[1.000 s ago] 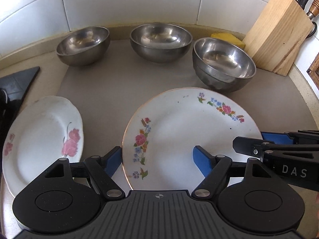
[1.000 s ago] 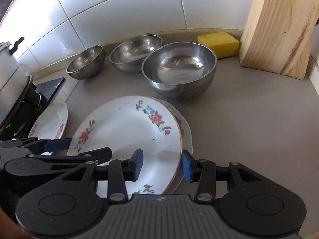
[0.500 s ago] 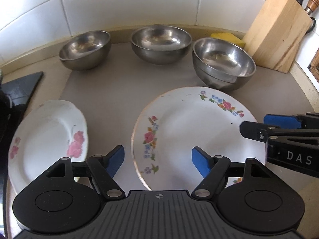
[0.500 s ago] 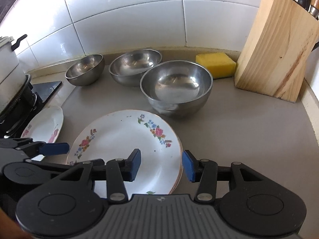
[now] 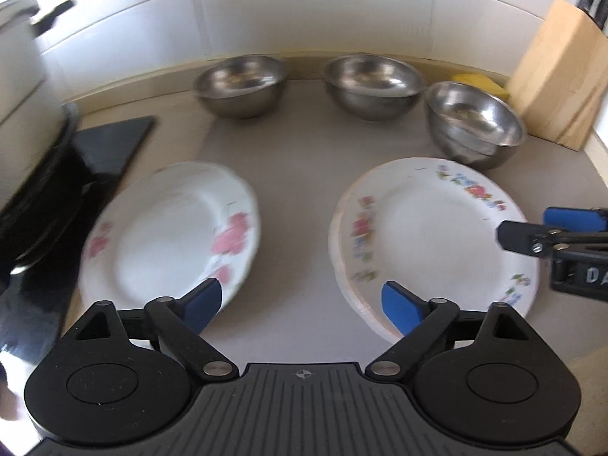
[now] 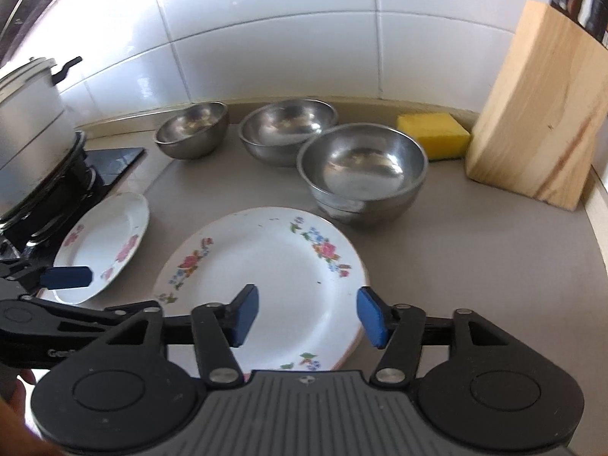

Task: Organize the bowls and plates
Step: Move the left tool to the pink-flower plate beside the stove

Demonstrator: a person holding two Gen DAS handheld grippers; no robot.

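A stack of floral plates point(image 5: 429, 235) lies on the grey mat point(image 5: 296, 190), with a single pink-flowered plate point(image 5: 171, 228) to its left. Three steel bowls point(image 5: 239, 83) point(image 5: 374, 83) point(image 5: 475, 121) stand behind them. My left gripper point(image 5: 302, 306) hovers over the bare mat between the plates, its jaws opening with nothing between them. My right gripper point(image 6: 308, 315) hangs over the near rim of the plate stack point(image 6: 266, 262). Its jaws are opening and its pads are clear of the plate. The pink-flowered plate point(image 6: 102, 243) and the bowls point(image 6: 361, 167) also show there.
A wooden knife block point(image 6: 539, 114) stands at the back right with a yellow sponge point(image 6: 433, 133) beside it. At the left, a metal pot point(image 6: 26, 133) sits on a black cooktop point(image 5: 102, 144). White wall tiles close off the back.
My left gripper has drifted left from over the floral plate to the gap between the plates, jaws wider. The right jaws have widened; the tilted top plate now lies flat on the stack.
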